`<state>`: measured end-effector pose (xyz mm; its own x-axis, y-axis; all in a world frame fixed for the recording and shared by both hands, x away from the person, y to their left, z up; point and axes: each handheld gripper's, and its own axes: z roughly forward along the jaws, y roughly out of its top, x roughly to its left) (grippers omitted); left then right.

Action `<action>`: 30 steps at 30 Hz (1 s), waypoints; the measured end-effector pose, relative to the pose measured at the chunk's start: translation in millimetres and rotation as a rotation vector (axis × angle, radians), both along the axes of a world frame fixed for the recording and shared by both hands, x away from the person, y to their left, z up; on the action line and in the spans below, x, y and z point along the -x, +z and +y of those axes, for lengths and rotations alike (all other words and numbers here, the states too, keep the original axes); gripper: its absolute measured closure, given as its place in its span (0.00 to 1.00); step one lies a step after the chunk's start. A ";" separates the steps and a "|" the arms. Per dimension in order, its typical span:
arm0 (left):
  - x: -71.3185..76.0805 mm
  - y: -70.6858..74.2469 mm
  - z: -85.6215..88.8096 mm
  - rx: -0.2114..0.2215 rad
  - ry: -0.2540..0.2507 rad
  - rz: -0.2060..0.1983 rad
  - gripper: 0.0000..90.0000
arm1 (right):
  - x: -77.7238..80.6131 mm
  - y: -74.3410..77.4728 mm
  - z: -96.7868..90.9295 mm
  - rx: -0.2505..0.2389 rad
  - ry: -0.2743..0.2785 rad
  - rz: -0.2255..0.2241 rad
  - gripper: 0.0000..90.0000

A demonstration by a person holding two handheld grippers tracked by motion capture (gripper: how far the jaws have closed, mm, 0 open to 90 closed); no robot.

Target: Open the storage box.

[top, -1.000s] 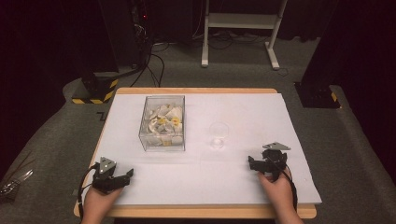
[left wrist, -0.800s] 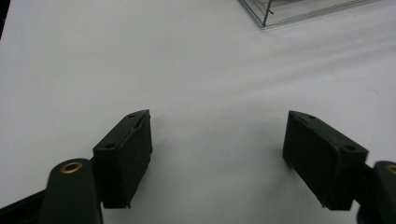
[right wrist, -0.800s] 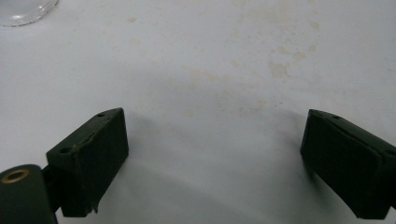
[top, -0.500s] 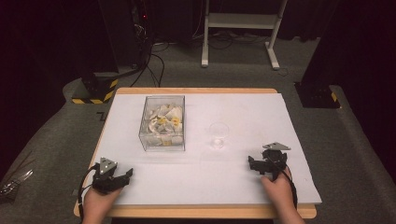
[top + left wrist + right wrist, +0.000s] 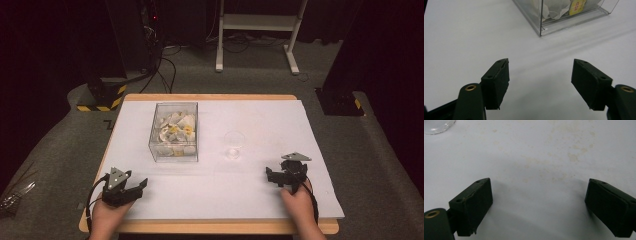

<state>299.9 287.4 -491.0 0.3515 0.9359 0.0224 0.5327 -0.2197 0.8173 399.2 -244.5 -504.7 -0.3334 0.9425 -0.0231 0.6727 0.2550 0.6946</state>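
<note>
Hardly anything has shifted on the table since a second ago: both hands sit where they were, and the one change is at the left gripper (image 5: 135, 186), whose jaws have just been closing in a little with nothing between them. They are apart even so, the two pads (image 5: 496, 82) standing over bare white table cover (image 5: 260, 190). To my eye that small narrowing is a setting of the width ahead of a reach, not a grip, so the work itself has not begun.

The clear box of tea bags (image 5: 174, 131) stands well apart from that gripper, at about one o'clock from it, in the left half of the table. In the left gripper view the near corner of the box (image 5: 564, 17) is up at one o'clock, with a yellow-tagged tea bag (image 5: 577, 4) showing through the wall.

The right gripper (image 5: 274, 176) rests at the near right edge, jaws wide apart and empty. The small clear glass (image 5: 234, 144) stands near it, at about eleven o'clock, and its base (image 5: 436, 126) peeks in at the top left corner of the right gripper view. Faint brown stains (image 5: 574, 156) mark the cover ahead of those jaws.
</note>
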 end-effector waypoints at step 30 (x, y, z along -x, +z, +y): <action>-16.8 18.2 -36.5 0.004 -0.071 0.031 0.29 | -0.8 -0.2 -0.7 -0.001 0.006 -0.003 0.08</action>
